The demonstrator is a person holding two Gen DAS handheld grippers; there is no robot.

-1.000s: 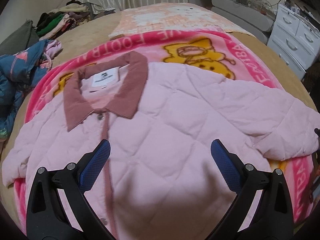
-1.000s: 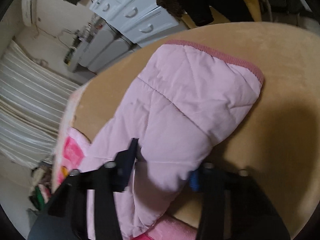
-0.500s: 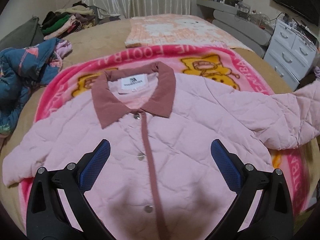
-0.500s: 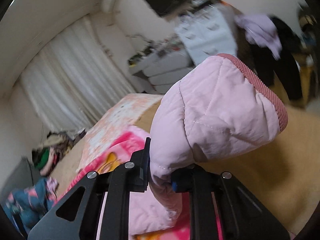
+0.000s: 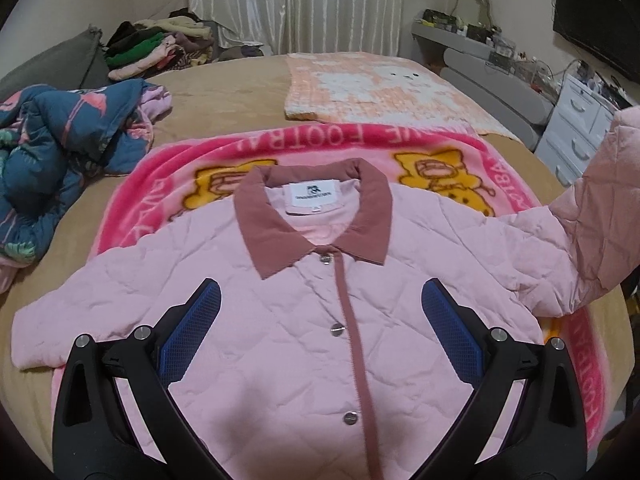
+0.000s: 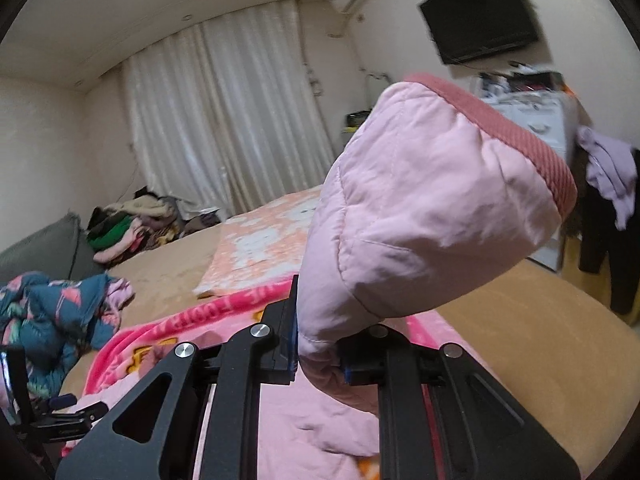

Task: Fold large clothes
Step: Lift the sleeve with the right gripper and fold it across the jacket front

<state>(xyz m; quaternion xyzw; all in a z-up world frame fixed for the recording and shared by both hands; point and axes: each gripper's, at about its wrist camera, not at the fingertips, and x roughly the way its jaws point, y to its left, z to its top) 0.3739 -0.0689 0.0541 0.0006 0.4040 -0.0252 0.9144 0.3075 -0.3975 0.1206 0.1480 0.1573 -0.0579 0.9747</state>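
Note:
A pink quilted jacket [image 5: 304, 320] with a dusty-rose collar lies buttoned and face up on a pink cartoon blanket [image 5: 168, 196] on the bed. My left gripper [image 5: 320, 320] hovers open above the jacket's chest, its blue pads wide apart and holding nothing. My right gripper [image 6: 318, 356] is shut on the jacket's right sleeve [image 6: 420, 216] and holds it up off the bed, the rose-trimmed cuff standing above the fingers. In the left wrist view that raised sleeve [image 5: 600, 208] rises at the right edge.
A crumpled blue patterned quilt [image 5: 52, 152] lies at the left of the tan bed [image 5: 224, 96]. A peach checked blanket [image 5: 384, 88] lies beyond, a clothes pile [image 5: 156, 48] sits by the curtains, and white drawers [image 5: 580, 128] stand to the right.
My right gripper closed on the sleeve and lifted it off the bed, rolling upright. The left gripper drew back and up, so more of the jacket and collar shows.

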